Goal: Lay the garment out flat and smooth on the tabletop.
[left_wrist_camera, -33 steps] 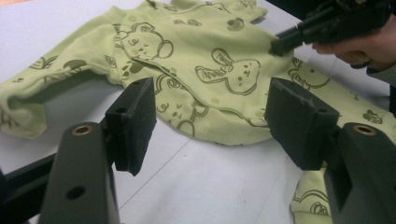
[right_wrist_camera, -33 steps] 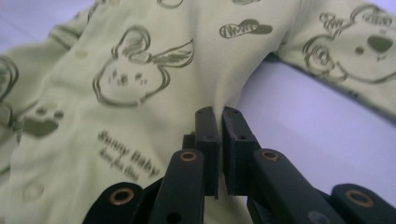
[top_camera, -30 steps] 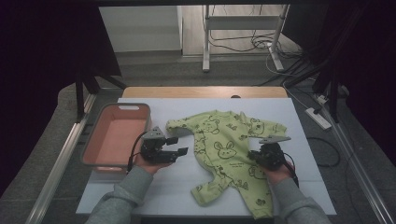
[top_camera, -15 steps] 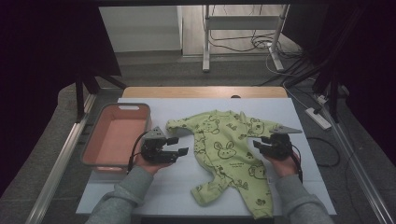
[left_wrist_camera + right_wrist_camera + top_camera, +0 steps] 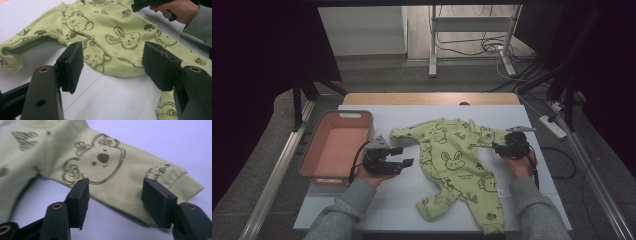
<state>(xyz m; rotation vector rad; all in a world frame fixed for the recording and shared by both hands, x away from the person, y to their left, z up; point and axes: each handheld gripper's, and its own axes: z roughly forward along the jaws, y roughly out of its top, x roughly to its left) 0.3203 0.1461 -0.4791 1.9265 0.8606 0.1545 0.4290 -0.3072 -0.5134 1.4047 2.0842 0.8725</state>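
Observation:
A light green baby onesie (image 5: 457, 160) with animal prints lies spread flat on the white table (image 5: 377, 200). My left gripper (image 5: 403, 156) hovers just left of the garment's body and is open, with nothing between its pads. Seen from the left gripper view, the left gripper (image 5: 112, 62) faces the onesie (image 5: 117, 37) across bare table. My right gripper (image 5: 496, 147) is at the garment's right sleeve. Its jaws have just been opening. In the right gripper view the right gripper (image 5: 115, 195) straddles the near edge of the sleeve (image 5: 120, 170), and the pads stand apart from the cloth.
A pink bin (image 5: 343, 115) sits at the table's left side, close behind the left hand. Beyond the table's wooden far edge (image 5: 432, 98) are a metal stand and cables on the floor. A power strip (image 5: 553, 127) lies off to the right.
The right gripper has moved to the right and farther away, from the garment's lower body to its right sleeve, and its jaws have opened. The left gripper has kept still.

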